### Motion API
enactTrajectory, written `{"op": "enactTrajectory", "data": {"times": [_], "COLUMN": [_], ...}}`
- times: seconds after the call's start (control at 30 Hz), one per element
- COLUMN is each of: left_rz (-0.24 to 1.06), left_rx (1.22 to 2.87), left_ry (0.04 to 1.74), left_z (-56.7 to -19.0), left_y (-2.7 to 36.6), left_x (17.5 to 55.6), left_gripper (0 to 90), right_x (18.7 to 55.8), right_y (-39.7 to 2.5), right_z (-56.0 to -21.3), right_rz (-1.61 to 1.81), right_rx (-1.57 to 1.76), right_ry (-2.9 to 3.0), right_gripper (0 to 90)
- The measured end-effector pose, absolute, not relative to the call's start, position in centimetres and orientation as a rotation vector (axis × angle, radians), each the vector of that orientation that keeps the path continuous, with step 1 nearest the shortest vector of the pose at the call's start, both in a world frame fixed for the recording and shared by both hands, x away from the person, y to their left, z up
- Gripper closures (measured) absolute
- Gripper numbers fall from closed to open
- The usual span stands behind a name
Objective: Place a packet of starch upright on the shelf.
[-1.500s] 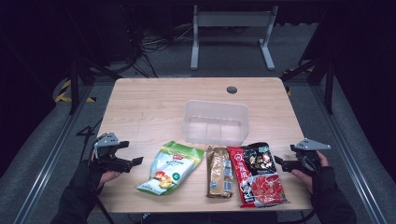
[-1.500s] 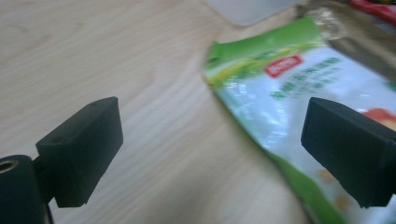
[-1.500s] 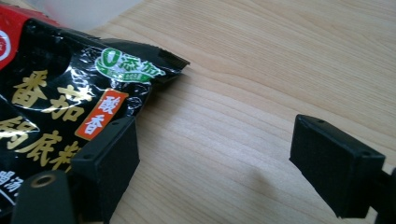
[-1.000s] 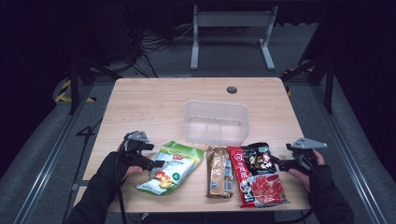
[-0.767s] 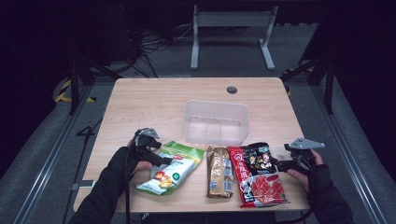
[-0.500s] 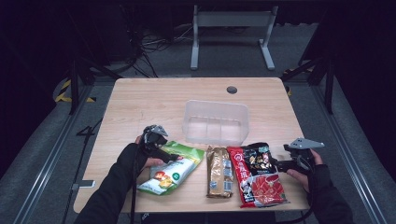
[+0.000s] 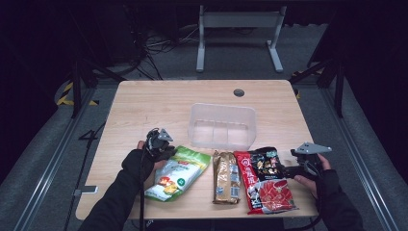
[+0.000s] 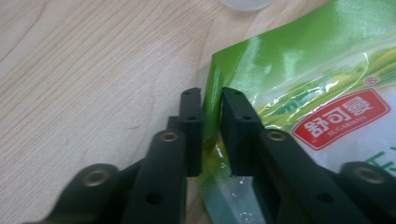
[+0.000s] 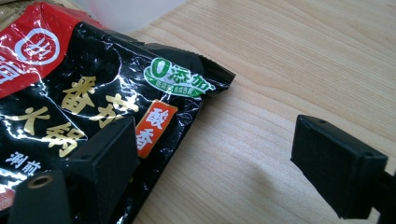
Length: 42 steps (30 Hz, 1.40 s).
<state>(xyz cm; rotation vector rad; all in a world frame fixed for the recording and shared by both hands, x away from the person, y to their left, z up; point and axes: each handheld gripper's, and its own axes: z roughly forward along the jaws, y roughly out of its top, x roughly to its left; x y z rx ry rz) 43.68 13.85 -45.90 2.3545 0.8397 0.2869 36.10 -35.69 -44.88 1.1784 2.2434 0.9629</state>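
— From the high view? 
— Green packet (image 7: 176, 172) lying flat just in front of the clear tub (image 7: 222, 126), left of the brown packet (image 7: 226, 176) and the red-and-black packet (image 7: 266, 179). Left gripper (image 7: 166, 150) at the green packet's near-tub corner; right gripper (image 7: 290, 169) beside the red-and-black packet's right edge (jaw gaps too small to judge here).

— And from the left gripper view? 
— Left gripper (image 8: 211, 133) with jaws nearly together, pinching the green packet (image 8: 299, 88) by its edge; tub rim (image 8: 246, 3) just beyond.

— Right gripper view? 
— Right gripper (image 9: 219, 163) spread wide, gripping nothing; one jaw over the red-and-black packet (image 9: 84, 88), the other over bare table (image 9: 289, 56).
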Motion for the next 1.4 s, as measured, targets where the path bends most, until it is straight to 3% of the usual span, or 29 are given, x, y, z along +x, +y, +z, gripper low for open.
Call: {"op": "enactTrajectory", "data": {"times": [0.17,0.53,0.83,1.23,1.4], "left_rz": [0.276,0.3,0.34,0.187,0.164], "left_rx": [2.331,2.124,1.987,2.053,2.164], "left_ry": [0.836,0.879,0.823,0.781,0.769], "left_z": [-46.0,-43.1,-40.2,-42.8,-44.7], "left_y": [14.4,18.2,19.0,18.1,17.2], "left_x": [43.8,43.1,41.3,40.9,41.3], "left_gripper": [87.7,88.4,88.3,86.1,84.9], "right_x": [36.1,36.2,36.4,36.6,36.7], "right_y": [-35.8,-35.8,-35.7,-35.6,-35.6], "right_z": [-44.9,-44.8,-44.9,-45.0,-45.1], "right_rz": [0.965,0.962,0.96,0.966,0.975], "right_rx": [1.182,1.188,1.194,1.204,1.206], "right_ry": [2.242,2.237,2.237,2.249,2.252], "right_gripper": [15.1,14.9,14.7,14.5,14.1]}}
